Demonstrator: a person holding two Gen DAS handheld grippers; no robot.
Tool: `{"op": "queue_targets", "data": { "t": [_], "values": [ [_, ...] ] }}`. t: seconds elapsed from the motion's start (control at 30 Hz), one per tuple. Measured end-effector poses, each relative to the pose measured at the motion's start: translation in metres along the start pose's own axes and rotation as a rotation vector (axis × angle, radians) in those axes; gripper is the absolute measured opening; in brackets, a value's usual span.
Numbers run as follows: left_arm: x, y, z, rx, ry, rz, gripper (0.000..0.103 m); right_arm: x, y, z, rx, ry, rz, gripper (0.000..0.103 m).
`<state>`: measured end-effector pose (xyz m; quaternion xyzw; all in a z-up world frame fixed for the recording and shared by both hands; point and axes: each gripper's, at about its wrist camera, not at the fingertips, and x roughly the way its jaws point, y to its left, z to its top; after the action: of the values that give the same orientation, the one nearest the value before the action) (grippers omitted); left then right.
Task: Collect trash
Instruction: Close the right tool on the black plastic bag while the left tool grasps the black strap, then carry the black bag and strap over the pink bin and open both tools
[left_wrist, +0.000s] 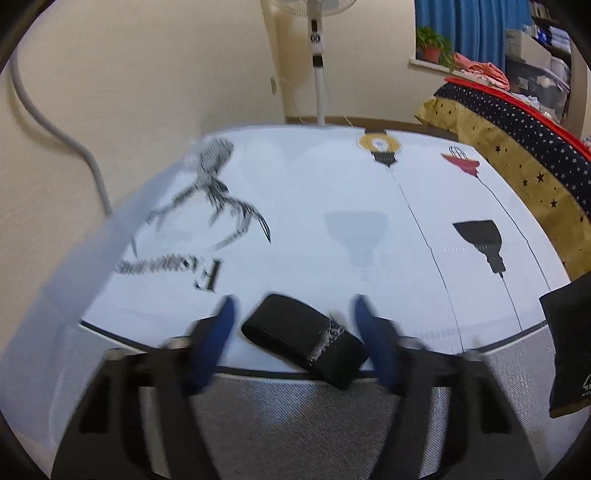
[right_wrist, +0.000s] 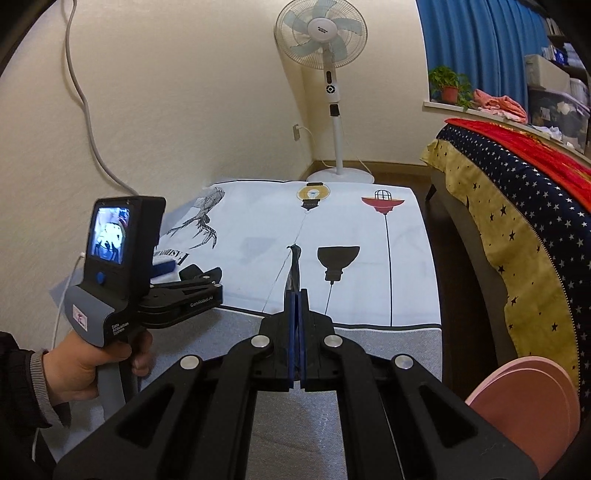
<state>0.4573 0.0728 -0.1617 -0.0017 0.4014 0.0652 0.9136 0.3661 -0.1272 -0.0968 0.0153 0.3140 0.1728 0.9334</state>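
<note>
Trash — a black folded strap (left_wrist: 304, 338) — lay at the worktop's (left_wrist: 332, 192) near edge, between the left tool's (left_wrist: 295, 321) half-spread fingers, not yet pinched. The right tool (right_wrist: 297, 295) was clamped on a thin dark scrap (right_wrist: 294, 264). Next, I judge: close on the strap squarely.

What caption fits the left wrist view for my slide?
Left gripper with its blue fingers either side of a black strap lying at the edge of the printed white sheet.

Soft indoor light, motion blur, fisheye
</note>
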Motion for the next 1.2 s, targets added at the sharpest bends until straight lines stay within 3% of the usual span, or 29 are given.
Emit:
{"op": "queue_targets", "data": {
  "t": [0.03,0.07,0.1,0.3,0.63,0.83,1.0,1.2],
  "values": [
    [0.001,0.002,-0.001,-0.012,0.007,-0.013,0.039,-0.001,0.000,0.000,0.000,-0.001,0.001,0.001],
    [0.001,0.006,-0.001,-0.028,0.002,-0.032,0.023,-0.001,0.000,0.000,0.001,-0.001,0.001,0.001],
    [-0.001,0.010,-0.002,-0.044,-0.010,-0.060,0.018,-0.001,0.000,0.000,0.003,-0.001,0.001,0.002],
    [-0.023,0.022,-0.006,-0.028,-0.081,-0.121,0.012,-0.003,0.001,0.001,0.010,-0.007,0.002,0.001],
    [-0.112,0.029,0.017,0.042,-0.205,-0.193,0.011,-0.039,0.006,0.015,0.011,-0.047,0.006,0.001],
    [-0.187,-0.005,0.023,0.110,-0.238,-0.240,0.012,-0.104,0.002,0.034,-0.002,-0.091,-0.005,0.001],
    [-0.237,-0.050,0.013,0.164,-0.241,-0.288,0.012,-0.166,-0.017,0.031,0.007,-0.107,-0.068,0.001],
    [-0.256,-0.129,-0.012,0.185,-0.195,-0.396,0.012,-0.213,-0.063,0.007,0.048,-0.079,-0.205,0.001]
  ]
}}
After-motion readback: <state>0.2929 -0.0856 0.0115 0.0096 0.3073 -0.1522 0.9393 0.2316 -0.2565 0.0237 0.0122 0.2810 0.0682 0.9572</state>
